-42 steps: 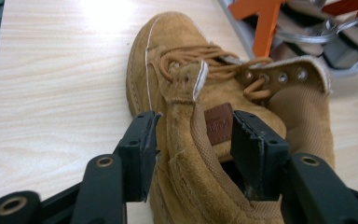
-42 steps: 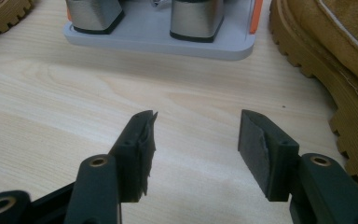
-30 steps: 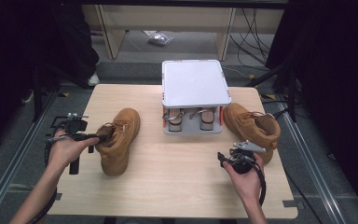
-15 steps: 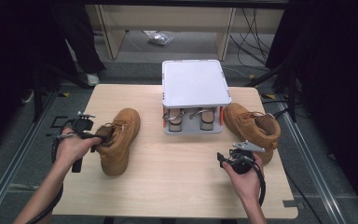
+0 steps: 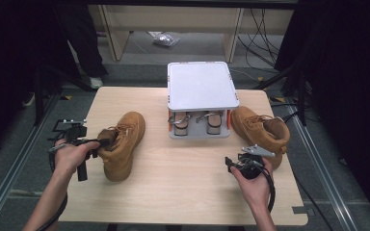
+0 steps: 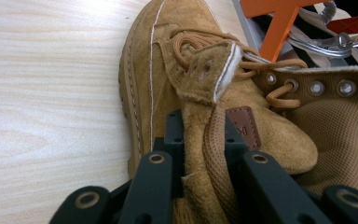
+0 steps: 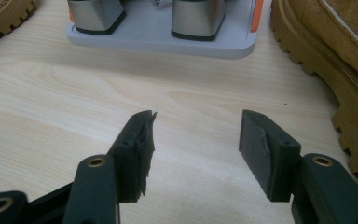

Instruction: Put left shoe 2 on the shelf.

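The left gripper [image 5: 98, 143], at the left of the high view, has just been closing its jaws and now clenches the tongue and collar of the left tan boot [image 5: 121, 146], which lies on the wooden table [image 5: 183, 178] left of centre. The right gripper [image 7: 193, 140] hovers released above bare wood, lower right, near the right tan boot [image 5: 262, 132]. Between the boots stands a grey rack [image 5: 201, 87], seemingly holding metal-heeled shoes.

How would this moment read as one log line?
left gripper: just closed on left boot tongue | right gripper: open, idle over table
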`<state>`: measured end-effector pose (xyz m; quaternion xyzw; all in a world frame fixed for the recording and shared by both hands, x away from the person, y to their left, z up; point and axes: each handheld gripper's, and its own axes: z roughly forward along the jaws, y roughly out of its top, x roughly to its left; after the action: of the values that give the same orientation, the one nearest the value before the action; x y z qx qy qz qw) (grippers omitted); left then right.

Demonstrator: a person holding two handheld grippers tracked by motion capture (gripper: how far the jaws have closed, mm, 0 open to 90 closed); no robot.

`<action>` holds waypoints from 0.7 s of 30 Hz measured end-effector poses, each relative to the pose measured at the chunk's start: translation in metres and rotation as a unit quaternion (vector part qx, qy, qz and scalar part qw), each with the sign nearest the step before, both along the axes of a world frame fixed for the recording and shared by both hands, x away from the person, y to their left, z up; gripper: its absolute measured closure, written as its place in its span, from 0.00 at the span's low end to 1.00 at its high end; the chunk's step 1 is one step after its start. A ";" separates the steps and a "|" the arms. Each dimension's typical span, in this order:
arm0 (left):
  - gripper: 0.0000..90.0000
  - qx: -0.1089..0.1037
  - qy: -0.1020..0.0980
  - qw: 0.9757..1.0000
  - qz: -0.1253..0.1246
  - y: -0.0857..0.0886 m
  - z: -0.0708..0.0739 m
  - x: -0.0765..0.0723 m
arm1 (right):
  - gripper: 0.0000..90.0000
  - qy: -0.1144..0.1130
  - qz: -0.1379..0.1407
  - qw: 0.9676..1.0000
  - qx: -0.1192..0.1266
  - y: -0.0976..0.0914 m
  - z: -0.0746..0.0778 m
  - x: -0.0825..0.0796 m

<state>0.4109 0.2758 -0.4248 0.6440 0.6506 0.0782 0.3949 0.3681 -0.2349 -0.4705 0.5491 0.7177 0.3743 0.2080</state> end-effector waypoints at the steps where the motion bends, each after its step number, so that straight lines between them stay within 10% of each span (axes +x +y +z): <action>1: 0.88 0.000 0.000 1.000 0.000 0.000 0.000 0.000 | 0.51 0.000 0.000 1.000 0.000 0.000 0.000 0.000; 21: 0.89 -0.092 -0.026 0.995 0.039 0.011 -0.005 0.003 | 0.51 0.002 -0.003 1.000 0.003 -0.002 0.000 0.000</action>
<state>0.4136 0.2863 -0.4295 0.5768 0.6693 0.0503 0.4656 0.3678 -0.2365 -0.4701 0.5525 0.7154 0.3748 0.2063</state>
